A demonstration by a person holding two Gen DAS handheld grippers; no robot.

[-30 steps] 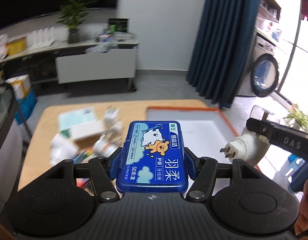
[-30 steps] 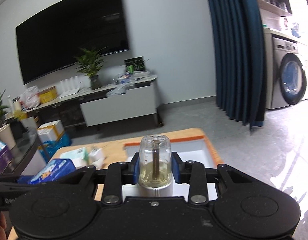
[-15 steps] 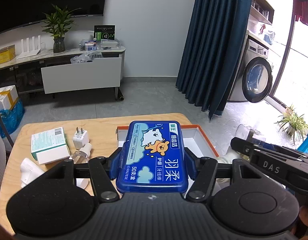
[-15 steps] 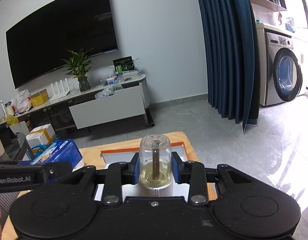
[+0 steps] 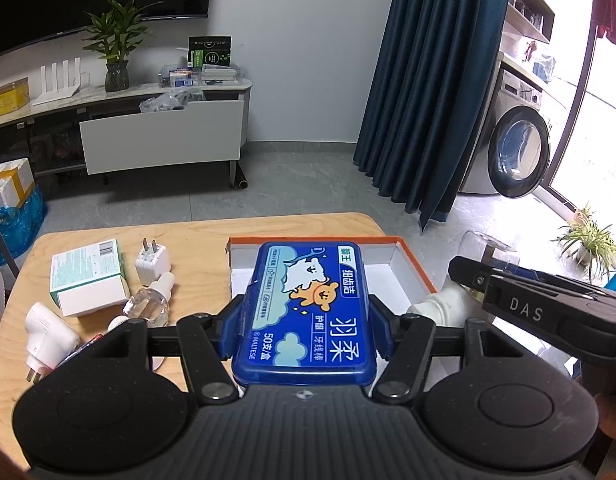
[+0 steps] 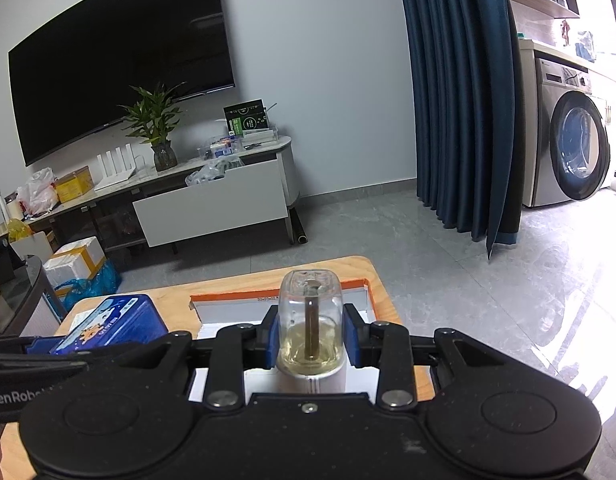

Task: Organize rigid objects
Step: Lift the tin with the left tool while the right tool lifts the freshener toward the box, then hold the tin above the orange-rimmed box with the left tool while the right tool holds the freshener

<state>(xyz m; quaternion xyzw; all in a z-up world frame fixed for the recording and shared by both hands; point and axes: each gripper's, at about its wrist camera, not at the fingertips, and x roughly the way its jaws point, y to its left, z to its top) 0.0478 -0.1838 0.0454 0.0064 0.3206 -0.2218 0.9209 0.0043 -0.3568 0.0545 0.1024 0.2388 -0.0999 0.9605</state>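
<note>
My left gripper [image 5: 303, 320] is shut on a blue floss-pick box [image 5: 308, 308] and holds it above the near part of the orange-rimmed white tray [image 5: 412, 268]. My right gripper [image 6: 311, 336] is shut on a mosquito-repellent plug-in with a clear bottle of yellowish liquid [image 6: 311, 320], over the same tray [image 6: 235, 294]. The right gripper also shows at the right of the left wrist view [image 5: 464, 276], and the blue box shows at the left of the right wrist view [image 6: 107, 320].
On the wooden table [image 5: 195, 236] left of the tray lie a green-and-white carton [image 5: 87, 276], a white charger plug [image 5: 151, 264], a clear refill bottle [image 5: 149, 304] and a white adapter [image 5: 47, 336]. Beyond the table edge is grey floor.
Both grippers have drawn back and tilted up, so the table and tray sit farther ahead. The right gripper with its plug-in now sits close beside the left one. Both grips are unchanged.
</note>
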